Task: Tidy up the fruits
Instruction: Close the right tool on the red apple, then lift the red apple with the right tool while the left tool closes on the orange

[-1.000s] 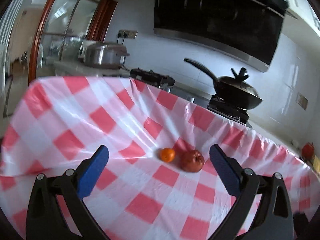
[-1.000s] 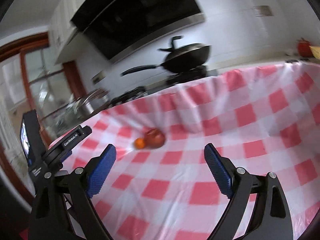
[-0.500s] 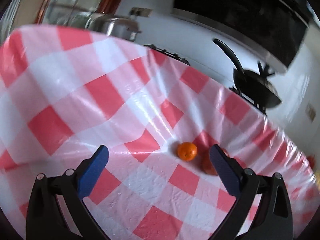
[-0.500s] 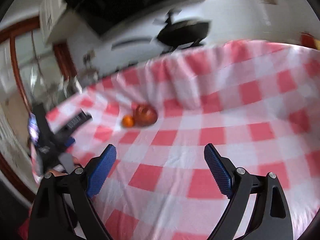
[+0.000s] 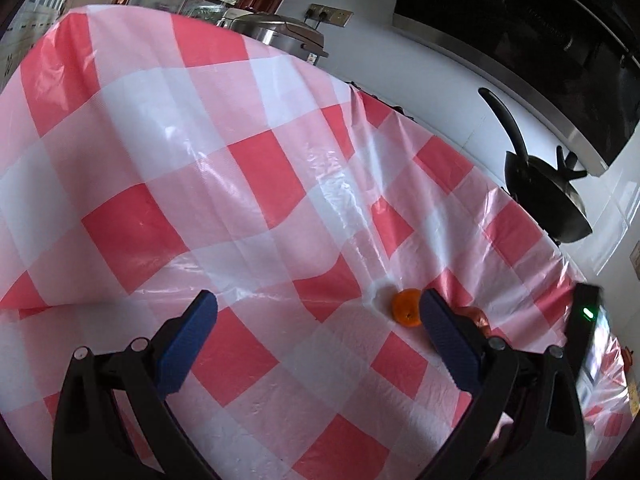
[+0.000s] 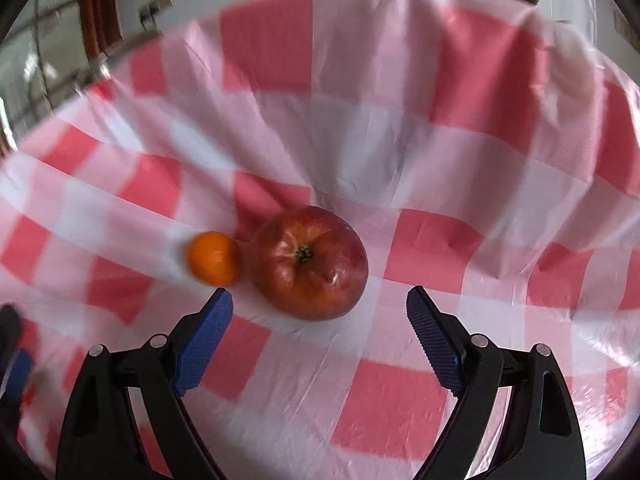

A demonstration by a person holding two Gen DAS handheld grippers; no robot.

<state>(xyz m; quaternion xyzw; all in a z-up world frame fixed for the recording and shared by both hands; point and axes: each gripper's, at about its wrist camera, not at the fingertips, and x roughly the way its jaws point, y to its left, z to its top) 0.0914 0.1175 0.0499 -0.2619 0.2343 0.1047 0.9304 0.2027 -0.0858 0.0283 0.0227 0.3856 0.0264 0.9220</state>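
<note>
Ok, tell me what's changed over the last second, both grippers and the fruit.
The right gripper swept in toward the fruit and tilted down; the apple now sits large just ahead of its open jaws, not gripped. The left gripper closed in too, so the orange now shows beside its right fingertip. Nothing was grasped or released. Apple and orange rest side by side on the checked tablecloth as before.

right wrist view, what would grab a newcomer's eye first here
The big red apple dominates, lying on the red-and-white checked tablecloth just ahead of the open right gripper. A small orange sits right against the apple's left side, near the tip of the left blue pad.
</note>
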